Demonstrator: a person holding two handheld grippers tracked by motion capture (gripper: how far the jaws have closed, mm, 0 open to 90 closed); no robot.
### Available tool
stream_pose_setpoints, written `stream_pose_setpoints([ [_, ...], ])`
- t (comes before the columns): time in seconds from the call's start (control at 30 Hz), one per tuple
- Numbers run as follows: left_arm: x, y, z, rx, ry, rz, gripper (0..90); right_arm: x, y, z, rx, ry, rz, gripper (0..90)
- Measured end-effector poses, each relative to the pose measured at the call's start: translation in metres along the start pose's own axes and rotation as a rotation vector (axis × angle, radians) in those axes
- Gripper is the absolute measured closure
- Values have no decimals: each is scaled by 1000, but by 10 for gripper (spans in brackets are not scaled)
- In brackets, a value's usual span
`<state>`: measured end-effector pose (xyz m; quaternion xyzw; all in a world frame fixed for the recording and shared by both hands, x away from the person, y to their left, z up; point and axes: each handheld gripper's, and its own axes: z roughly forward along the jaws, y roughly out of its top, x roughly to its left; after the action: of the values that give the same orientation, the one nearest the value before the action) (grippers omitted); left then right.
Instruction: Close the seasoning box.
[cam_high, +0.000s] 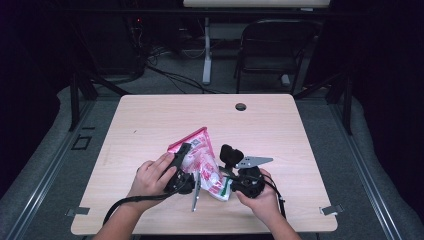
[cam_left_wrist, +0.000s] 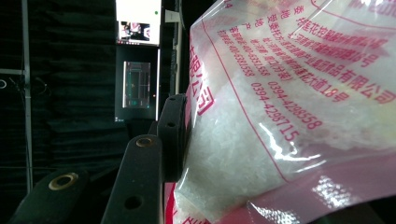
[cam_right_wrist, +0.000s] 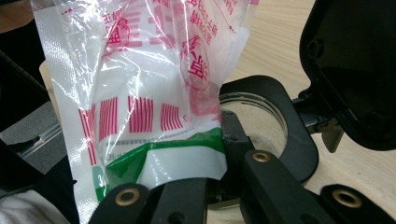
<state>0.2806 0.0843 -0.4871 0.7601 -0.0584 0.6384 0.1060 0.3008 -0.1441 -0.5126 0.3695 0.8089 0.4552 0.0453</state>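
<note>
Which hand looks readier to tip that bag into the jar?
Left, probably: its hand-held gripper grips the bag up high, while the right hand-held gripper clamps the bag's lower edge over the jar.

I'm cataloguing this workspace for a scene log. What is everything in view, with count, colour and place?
table: 1, light wood, centre of the floor
bag: 1, clear plastic with red print, white grains inside, held over the table's near half
jar: 1, clear glass, black collar and open black lid, by the bag's lower end
metal piece: 1, silver, on the table below the bag; kind unclear
chair: 1, black, behind the table
left hand: 1, near edge
right hand: 1, near edge
left tool: 1, black, gripping the bag
right tool: 1, black, closed on the jar
</note>
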Motion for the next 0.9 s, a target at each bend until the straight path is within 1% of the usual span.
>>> stream_pose_setpoints([
  [0.03, 0, 0, 0, 0, 0, -1, 649, 0, 0, 0, 5, 2, -6, 896],
  [0.07, 1, 0, 0, -2, 8, 6, 648, 0, 0, 0, -2, 1, -2, 896],
  [0.5, 2, 0, 0, 0, 10, 8, 648, 0, 0, 1, -6, -4, 2, 896],
  [0.7, 2, 1, 0, -2, 17, 8, 648, 0, 0, 1, -8, -4, 3, 896],
  [0.73, 2, 1, -1, 2, 10, 3, 647, 0, 0, 1, -9, -4, 3, 896],
  [0.87, 1, 1, 0, -7, 18, 5, 647, 0, 0, 1, -10, -5, 5, 896],
  [0.9, 2, 1, -1, 9, 7, 9, 647, 0, 0, 1, -10, -5, 5, 896],
])
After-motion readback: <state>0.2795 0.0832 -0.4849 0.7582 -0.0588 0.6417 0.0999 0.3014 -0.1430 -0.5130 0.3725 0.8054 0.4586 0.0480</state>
